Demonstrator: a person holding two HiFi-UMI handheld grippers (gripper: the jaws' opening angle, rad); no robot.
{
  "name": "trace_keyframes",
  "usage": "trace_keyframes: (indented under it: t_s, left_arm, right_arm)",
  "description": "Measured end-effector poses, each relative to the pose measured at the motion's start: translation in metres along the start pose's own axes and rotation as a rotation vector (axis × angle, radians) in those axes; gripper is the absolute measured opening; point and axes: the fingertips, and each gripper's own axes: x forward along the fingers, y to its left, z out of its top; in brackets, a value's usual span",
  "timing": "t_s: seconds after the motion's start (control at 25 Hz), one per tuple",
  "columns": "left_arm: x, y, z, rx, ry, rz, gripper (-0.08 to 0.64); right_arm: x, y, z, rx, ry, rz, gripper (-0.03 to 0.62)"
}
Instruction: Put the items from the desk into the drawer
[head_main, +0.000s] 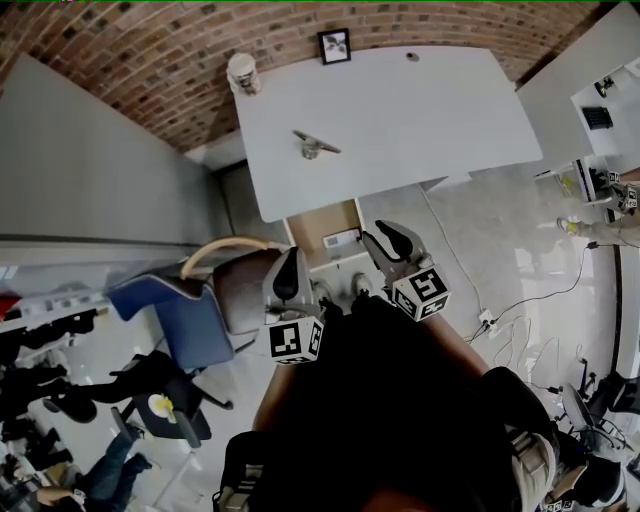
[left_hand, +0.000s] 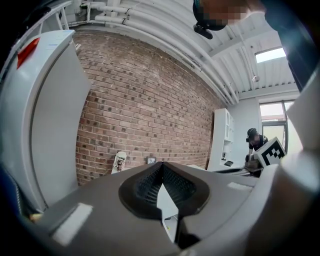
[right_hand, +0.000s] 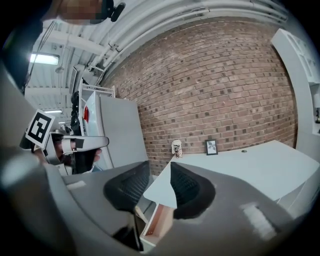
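Observation:
The white desk (head_main: 420, 130) stands against a brick wall. On it are a paper cup (head_main: 243, 72), a small picture frame (head_main: 334, 46), a tiny dark item (head_main: 412, 56) and a grey metal item (head_main: 315, 146). Under the desk's near edge a wooden drawer (head_main: 322, 225) stands pulled out. Both grippers hover level in front of the drawer, away from the desk items. My left gripper (head_main: 291, 262) has its tips touching and is empty (left_hand: 161, 165). My right gripper (head_main: 392, 244) shows a gap between its pads with nothing in it (right_hand: 160, 167). The right gripper view shows the cup (right_hand: 176, 147), frame (right_hand: 211, 146) and drawer (right_hand: 157, 225).
A blue chair (head_main: 165, 310) and a grey-brown chair (head_main: 240, 285) stand left of the drawer. A tall grey cabinet (head_main: 90, 170) is at the far left. Cables (head_main: 520, 320) lie on the floor to the right. Another desk (head_main: 600, 70) is at the upper right.

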Motion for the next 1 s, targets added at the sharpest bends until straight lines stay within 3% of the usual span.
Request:
trace_keyframes:
  t_s: [0.44, 0.68, 1.0]
  left_arm:
    - [-0.002, -0.029, -0.005, 0.007, 0.006, 0.077, 0.02]
    - [-0.004, -0.04, -0.019, -0.05, 0.021, 0.142, 0.02]
    - [-0.001, -0.035, -0.014, -0.013, 0.024, 0.181, 0.02]
  right_arm:
    - [-0.009, -0.024, 0.014, -0.07, 0.027, 0.108, 0.14]
    - [-0.002, -0.041, 0.002, -0.08, 0.071, 0.182, 0.14]
    - [0.026, -0.053, 0.001, -0.124, 0.118, 0.226, 0.14]
